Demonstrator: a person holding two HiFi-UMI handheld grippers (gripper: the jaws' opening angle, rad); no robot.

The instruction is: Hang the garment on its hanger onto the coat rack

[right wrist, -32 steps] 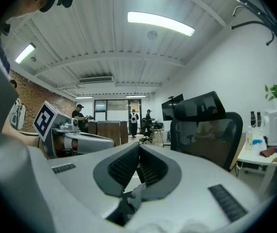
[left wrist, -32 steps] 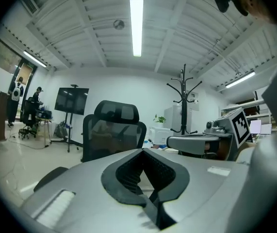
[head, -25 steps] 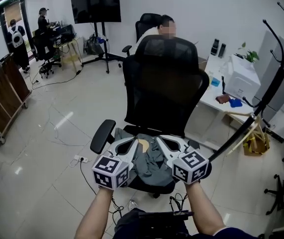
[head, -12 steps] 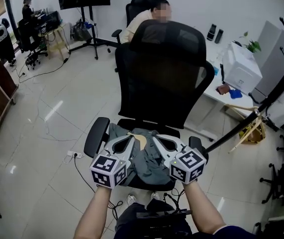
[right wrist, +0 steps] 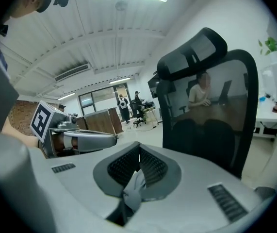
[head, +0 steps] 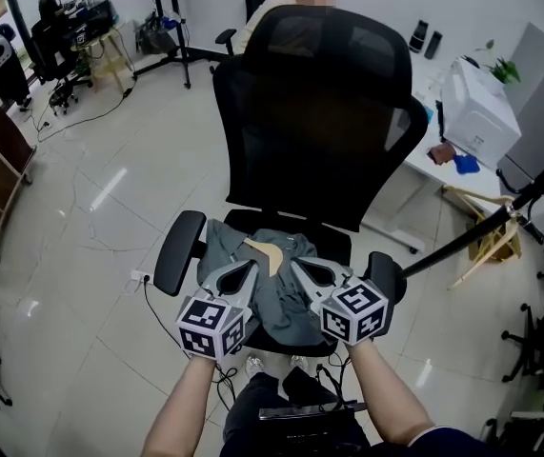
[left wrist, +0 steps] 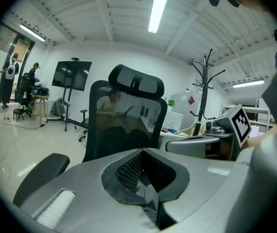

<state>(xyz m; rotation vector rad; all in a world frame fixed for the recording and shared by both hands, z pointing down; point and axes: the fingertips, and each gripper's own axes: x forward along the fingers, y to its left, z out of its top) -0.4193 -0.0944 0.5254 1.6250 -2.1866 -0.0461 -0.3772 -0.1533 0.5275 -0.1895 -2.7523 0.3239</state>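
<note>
On the chair [head: 321,112], lower centre, the garment [head: 273,303] with its hanger [head: 264,251] is clenched by the left tool [head: 251,267] and right tool [head: 297,267]. It should be lifted level toward the coat rack [head: 500,222] at right.

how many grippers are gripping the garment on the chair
2. The left gripper pinches the garment left of the wooden hanger, the right gripper right of it.

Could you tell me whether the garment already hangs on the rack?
No, the garment lies on the chair, apart from the rack.
</note>
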